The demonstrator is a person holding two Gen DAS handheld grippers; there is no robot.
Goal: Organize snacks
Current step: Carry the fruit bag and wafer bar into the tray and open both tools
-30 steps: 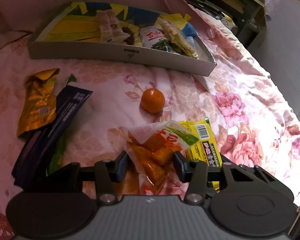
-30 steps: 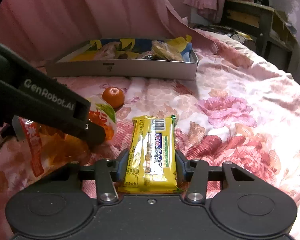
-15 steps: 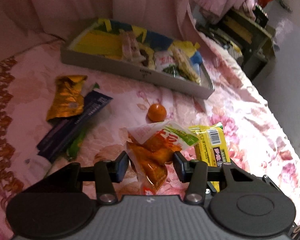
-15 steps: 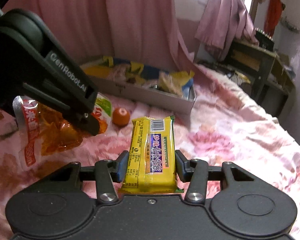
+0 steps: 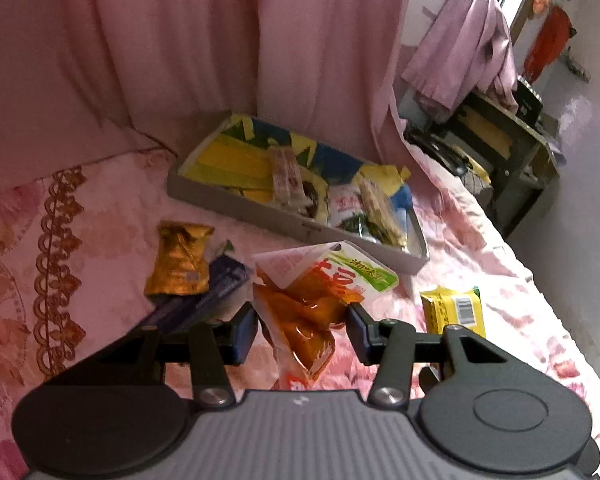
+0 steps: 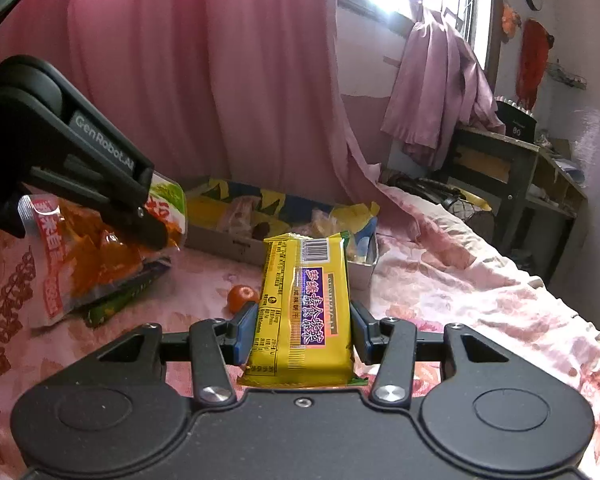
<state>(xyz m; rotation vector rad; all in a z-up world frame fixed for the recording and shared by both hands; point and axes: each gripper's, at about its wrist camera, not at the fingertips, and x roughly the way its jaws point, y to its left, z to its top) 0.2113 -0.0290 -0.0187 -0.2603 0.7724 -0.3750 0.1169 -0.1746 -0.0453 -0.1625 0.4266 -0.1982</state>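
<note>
My left gripper (image 5: 302, 328) is shut on a clear bag of orange snack pieces (image 5: 304, 312), lifted off the bedspread. The same bag (image 6: 76, 248) hangs at the left of the right wrist view, under the left gripper's black finger (image 6: 140, 220). My right gripper (image 6: 302, 330) is shut on a yellow packet with a purple label (image 6: 304, 304), also raised; its end (image 5: 454, 308) shows in the left wrist view. A grey snack box (image 5: 260, 216) holding several packets lies beyond on the bed, seen also as a grey snack box (image 6: 228, 244) in the right wrist view.
A gold packet (image 5: 180, 260) and a dark blue packet (image 5: 204, 300) lie on the pink floral bedspread at left. A small orange (image 6: 240, 296) sits on the bed. Pink curtains (image 5: 220, 40) hang behind the box. A dark desk (image 6: 512, 168) stands beyond the bed's right edge.
Both grippers have risen and tilted upward with their packets, which now hang clear of the bedspread. The box looks farther off and more of the curtains and room show.
</note>
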